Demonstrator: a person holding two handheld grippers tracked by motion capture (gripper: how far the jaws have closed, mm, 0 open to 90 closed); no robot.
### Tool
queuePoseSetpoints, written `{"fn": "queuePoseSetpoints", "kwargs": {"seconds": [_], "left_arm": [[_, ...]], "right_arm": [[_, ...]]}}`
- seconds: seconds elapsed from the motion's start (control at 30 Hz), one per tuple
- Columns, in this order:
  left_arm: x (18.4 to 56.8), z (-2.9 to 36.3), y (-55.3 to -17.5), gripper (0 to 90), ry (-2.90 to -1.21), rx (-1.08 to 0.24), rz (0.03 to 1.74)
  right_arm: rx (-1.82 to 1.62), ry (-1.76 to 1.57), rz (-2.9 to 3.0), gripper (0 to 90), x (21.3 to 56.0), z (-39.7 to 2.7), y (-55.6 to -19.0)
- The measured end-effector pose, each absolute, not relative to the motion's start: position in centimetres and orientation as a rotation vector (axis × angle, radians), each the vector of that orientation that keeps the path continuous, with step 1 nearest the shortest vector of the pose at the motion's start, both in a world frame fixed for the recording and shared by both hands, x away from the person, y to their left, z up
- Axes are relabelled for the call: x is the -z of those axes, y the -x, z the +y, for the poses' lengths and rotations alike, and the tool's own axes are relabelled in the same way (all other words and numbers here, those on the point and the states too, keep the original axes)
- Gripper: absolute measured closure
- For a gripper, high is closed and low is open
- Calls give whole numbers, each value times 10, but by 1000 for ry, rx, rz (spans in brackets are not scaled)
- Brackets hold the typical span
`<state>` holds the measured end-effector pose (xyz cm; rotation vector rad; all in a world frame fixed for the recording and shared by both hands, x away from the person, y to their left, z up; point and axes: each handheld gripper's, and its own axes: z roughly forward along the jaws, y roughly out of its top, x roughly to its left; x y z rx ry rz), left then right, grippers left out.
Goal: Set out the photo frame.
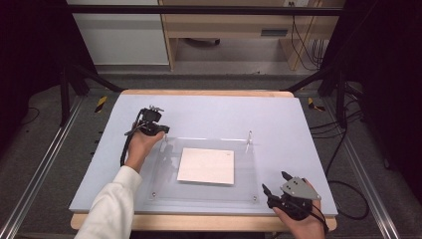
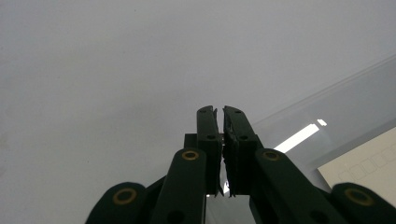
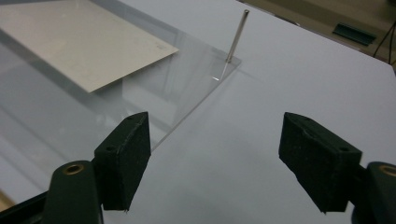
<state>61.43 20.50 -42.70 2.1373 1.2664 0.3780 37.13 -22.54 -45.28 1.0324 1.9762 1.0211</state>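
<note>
While the left gripper (image 1: 160,130) keeps its 2 jaws clenched with nothing visible between them, it sits at the far left corner of the clear acrylic plate (image 1: 249,191), in the person's left hand (image 1: 142,144). In the left gripper view the closed jaws point over the bare table (image 2: 93,70), with the plate's edge running just beside them. The right gripper (image 1: 276,185) has its 2 jaws released and spread wide, nothing between them; it hovers by the plate's near right corner, close to the table's near edge. In the right gripper view the plate's edge passes the left jaw, and a thin metal pin (image 3: 237,35) stands upright at the plate's far right corner. A white square sheet (image 1: 206,165) lies flat at the plate's middle, well apart from both grippers
</note>
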Motion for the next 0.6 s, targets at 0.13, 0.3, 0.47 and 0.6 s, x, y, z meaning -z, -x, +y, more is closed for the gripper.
{"fn": "queuePoseSetpoints", "kwargs": {"seconds": [0.13,0.3,0.47,0.6], "left_arm": [[427,205,-615,852,-2143,-370,1271],[427,205,-617,852,-2143,-363,1272],[427,205,-619,851,-2147,-355,1276],[427,205,-620,851,-2148,-353,1274]], "right_arm": [[-1011,-977,2021,184,457,-221,-361],[-996,-919,2064,89,461,-213,-354],[-981,-843,2111,81,468,-206,-351],[-938,-827,2146,100,477,-200,-351]]}}
